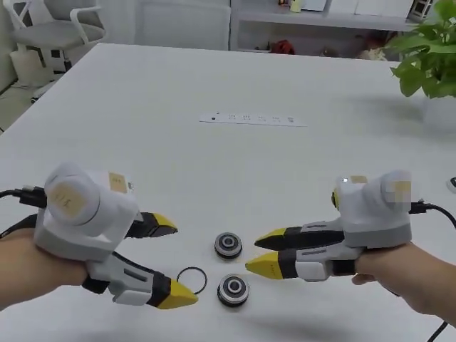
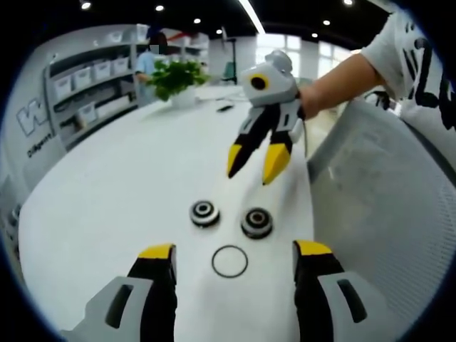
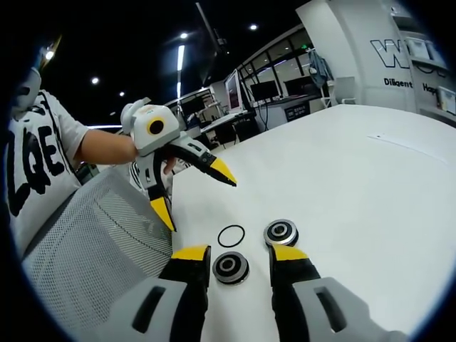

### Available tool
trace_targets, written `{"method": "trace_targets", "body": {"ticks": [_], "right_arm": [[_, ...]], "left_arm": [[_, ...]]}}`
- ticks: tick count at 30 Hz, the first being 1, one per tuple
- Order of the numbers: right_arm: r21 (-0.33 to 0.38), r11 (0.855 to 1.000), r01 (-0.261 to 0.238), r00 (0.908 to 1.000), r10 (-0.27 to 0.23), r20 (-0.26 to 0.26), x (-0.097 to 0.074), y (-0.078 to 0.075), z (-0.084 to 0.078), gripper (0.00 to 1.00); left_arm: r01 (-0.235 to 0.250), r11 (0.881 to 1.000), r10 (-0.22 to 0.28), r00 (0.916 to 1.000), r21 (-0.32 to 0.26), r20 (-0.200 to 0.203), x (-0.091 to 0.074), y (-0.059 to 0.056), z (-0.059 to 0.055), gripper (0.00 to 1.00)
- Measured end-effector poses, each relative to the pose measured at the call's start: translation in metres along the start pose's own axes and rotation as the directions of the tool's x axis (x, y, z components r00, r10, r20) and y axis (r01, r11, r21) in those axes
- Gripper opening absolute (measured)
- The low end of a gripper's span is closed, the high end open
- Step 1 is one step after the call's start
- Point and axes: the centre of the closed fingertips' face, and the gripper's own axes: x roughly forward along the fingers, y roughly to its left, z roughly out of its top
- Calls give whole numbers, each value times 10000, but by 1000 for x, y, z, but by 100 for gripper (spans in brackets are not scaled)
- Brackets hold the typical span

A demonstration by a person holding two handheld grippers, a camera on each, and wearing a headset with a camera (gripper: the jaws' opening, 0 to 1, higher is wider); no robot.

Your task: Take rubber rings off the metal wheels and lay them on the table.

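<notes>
The left gripper [image 1: 171, 260] is at the near left of the white table [image 1: 142, 128]. Its yellow-tipped jaws are spread wide and hold nothing. A loose black rubber ring [image 1: 192, 279] lies flat on the table just beside the tip of its nearer jaw. In the left gripper view the ring sits between the two jaw tips, apart from both.

The right gripper [image 1: 255, 251] comes in from the near right and points left at the left gripper. Its jaws are parted by a narrow gap, one above the other in the head view, and are also empty.

Two small metal wheels lie flat on the table between the grippers. The near wheel [image 1: 233, 290] is just right of the ring and not touching it. In the right gripper view it shows in the gap between that gripper's jaw tips. The far wheel [image 1: 228, 245] lies just beyond it, close to the left of the right gripper's tips. Each wheel shows a dark outer band around a lighter hub. Whether that band is a rubber ring I cannot tell.

Farther out, a white socket strip [image 1: 253, 119] is set in the middle of the table. A potted plant [image 1: 427, 60] stands at the far right edge, and a white chair [image 1: 57, 28] stands beyond the far left corner.
</notes>
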Motion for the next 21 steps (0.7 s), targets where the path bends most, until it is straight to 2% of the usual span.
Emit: {"method": "trace_targets", "body": {"ticks": [21], "right_arm": [[-90, 9997, 223, 9992, -226, -339, -6, -7, -19, 32]], "left_arm": [[353, 9991, -349, 9992, 245, -180, 14, -2, 4, 66]]}}
